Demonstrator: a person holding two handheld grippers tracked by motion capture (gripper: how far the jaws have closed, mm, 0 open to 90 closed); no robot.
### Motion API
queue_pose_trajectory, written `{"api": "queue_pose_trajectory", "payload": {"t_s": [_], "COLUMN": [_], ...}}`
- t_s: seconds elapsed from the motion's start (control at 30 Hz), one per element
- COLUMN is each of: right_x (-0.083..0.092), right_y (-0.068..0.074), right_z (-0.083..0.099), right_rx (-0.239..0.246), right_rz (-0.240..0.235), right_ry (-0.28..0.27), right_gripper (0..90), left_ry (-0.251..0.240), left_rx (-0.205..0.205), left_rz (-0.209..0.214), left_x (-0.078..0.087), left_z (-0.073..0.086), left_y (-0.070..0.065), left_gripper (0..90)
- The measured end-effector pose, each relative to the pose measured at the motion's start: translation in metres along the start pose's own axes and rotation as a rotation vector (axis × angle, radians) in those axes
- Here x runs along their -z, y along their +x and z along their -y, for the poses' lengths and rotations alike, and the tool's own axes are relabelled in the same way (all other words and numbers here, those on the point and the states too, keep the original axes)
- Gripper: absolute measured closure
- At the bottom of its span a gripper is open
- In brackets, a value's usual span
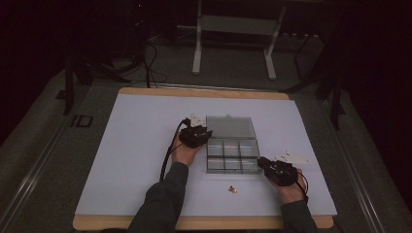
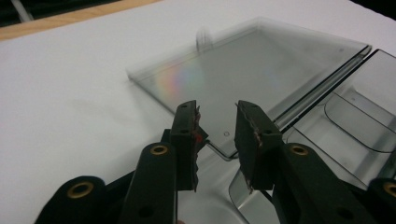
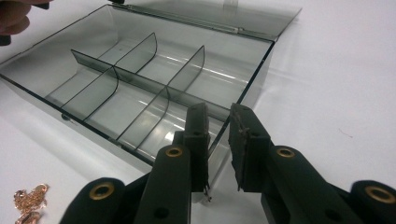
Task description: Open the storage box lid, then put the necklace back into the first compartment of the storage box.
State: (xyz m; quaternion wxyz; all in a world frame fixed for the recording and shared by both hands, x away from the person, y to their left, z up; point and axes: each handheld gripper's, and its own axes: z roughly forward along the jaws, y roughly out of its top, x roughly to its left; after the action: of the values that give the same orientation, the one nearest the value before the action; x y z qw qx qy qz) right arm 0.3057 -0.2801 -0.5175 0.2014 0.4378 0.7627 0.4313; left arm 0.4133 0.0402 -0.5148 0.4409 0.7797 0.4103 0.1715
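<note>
Nearest the front edge of the white worktop (image 1: 136, 145): noted a small rose-gold chain (image 3: 29, 198) in a loose heap, just in front of the box and touching nothing. Judged not yet picked up. Next back: right claw (image 3: 218, 109) at the near right corner of the clear grey compartment box (image 3: 261, 70), spread, straddling the corner wall without visibly pinching it; taken as steadying the box rather than carrying anything. Checked the six compartments in the right claw view: dividers in place, every cell bare as far as can be seen. Further back, at the left end of the box by the hinge: left claw (image 2: 217, 105), spread, holding nothing, with a corner of the lid (image 2: 233, 70) lying just beyond and below the pads. Found the lid swung fully over and resting flat on the worktop behind the box, still joined along the hinge. Beyond the far worktop edge: dark floor and a pale stand frame, not involved. Progress, as a judgement: opening of the box done. Left to do: lifting the chain from the worktop, placing it in one compartment, and probably bringing the lid back over. No telling yet which claw will go for the chain, though the right one sits closer to it.
</note>
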Motion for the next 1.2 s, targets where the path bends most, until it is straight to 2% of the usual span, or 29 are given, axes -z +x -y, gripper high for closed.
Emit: {"api": "queue_pose_trajectory", "payload": {"t_s": [0.37, 1.2], "right_x": [0.0000, 0.0002], "right_y": [0.0002, 0.0011], "right_z": [0.0001, 0.0009], "right_rx": [0.001, 0.001], "right_rz": [0.002, 0.006], "right_ry": [0.000, 0.000], "right_gripper": [77.7, 77.0], "left_ry": [-0.003, -0.018], "left_rx": [-0.009, -0.020], "left_rz": [-0.014, -0.009], "left_x": [0.0010, 0.0051], "left_z": [0.0006, 0.0026], "left_y": [0.0002, 0.0003], "left_gripper": [64.7, 64.5]}}
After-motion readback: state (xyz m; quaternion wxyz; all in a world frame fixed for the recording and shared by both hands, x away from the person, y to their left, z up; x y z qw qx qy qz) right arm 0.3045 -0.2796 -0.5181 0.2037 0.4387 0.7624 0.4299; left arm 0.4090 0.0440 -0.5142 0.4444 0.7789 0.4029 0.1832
